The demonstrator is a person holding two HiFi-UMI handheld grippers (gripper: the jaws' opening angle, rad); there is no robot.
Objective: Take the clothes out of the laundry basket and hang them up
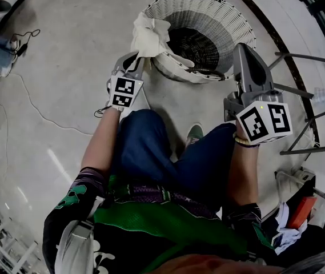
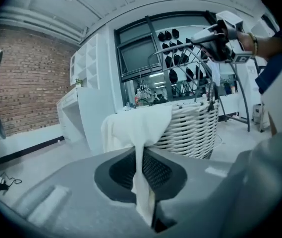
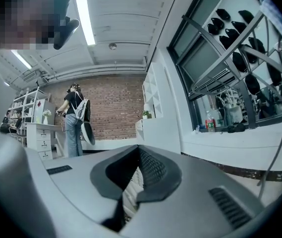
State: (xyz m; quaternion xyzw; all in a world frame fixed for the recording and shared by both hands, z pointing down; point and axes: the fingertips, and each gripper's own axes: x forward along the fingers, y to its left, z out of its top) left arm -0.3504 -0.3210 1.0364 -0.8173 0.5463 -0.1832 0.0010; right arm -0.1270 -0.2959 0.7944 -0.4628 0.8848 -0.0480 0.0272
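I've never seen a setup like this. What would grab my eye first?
A white wicker basket stands on the floor before the person's knees, a cream cloth draped over its left rim. The left gripper has its jaws shut on that cloth; the right gripper, shut and empty, hangs by the basket's right side.

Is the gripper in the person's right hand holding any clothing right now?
No, the right gripper has its jaws closed on each other with nothing between them; only the left gripper pinches the white cloth.
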